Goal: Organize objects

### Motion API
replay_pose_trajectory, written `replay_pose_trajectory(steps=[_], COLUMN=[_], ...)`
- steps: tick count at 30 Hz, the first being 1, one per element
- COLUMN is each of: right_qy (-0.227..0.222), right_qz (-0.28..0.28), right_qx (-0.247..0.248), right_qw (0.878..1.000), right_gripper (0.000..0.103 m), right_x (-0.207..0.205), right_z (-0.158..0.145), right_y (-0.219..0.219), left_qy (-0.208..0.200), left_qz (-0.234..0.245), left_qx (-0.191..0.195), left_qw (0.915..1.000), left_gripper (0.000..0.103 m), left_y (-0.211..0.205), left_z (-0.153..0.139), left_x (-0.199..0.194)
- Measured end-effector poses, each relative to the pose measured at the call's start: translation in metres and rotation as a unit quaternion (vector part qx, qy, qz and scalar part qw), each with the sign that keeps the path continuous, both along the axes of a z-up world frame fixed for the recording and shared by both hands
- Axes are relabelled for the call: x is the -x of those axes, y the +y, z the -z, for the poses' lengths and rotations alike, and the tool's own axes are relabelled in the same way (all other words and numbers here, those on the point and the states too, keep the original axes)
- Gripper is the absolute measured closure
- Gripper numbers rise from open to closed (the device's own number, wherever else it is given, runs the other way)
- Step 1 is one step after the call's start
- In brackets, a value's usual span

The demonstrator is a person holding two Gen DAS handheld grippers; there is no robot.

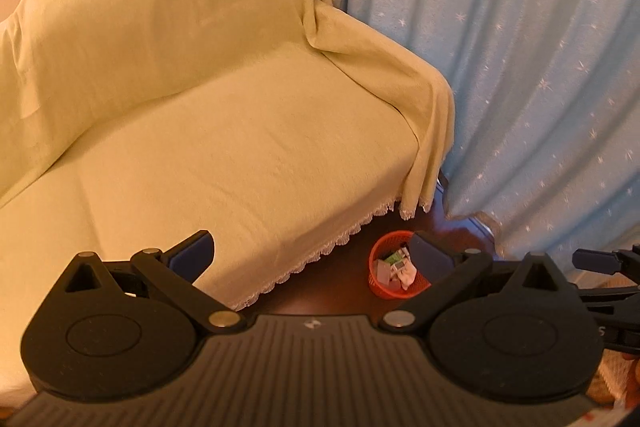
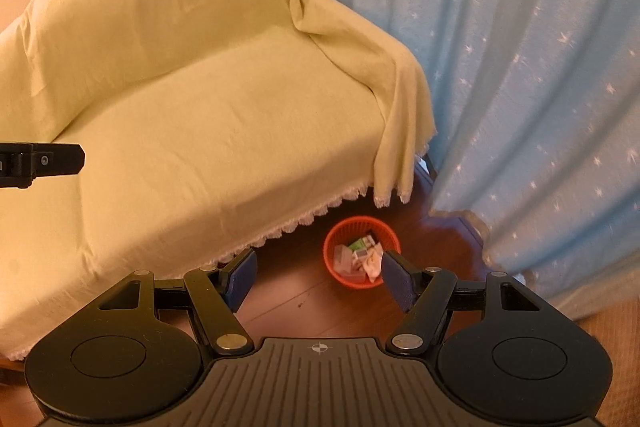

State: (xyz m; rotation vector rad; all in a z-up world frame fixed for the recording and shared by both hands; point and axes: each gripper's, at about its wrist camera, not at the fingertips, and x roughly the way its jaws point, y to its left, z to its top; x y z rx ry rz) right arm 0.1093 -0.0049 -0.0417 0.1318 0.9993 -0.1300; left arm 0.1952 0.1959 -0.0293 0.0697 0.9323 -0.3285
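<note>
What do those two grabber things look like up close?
Both look alike. The left gripper and right gripper are black plastic, with two round discs, silver rivets, angled link arms, a ribbed grey middle plate carrying a small white mark, and blue pads on the fingers.

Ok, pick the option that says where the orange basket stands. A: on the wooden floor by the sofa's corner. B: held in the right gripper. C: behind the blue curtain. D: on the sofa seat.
A: the orange basket sits on the dark wooden floor, just off the corner of the cloth-covered sofa.
</note>
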Motion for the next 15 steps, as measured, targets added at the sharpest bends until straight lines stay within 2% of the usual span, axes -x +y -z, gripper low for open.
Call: replay_pose_trajectory(steps=[7,15], right_qy=[-0.002,-0.002], right_qz=[0.002,-0.022], right_qx=[0.003,0.02], right_qw=[1.0,1.0], right_gripper=[0.037,0.037], right_x=[0.027,0.048], right_z=[-0.016,-0.021], right_y=[-0.006,-0.022], left_qy=[0.001,0.004], left_qz=[0.009,-0.021], left_qx=[-0.011,-0.026], left_qw=[0.9999,0.9994], left_gripper=[0.001,0.001], left_y=[0.012,0.008], left_z=[-0.009,-0.019], left_x=[0.033,0.054])
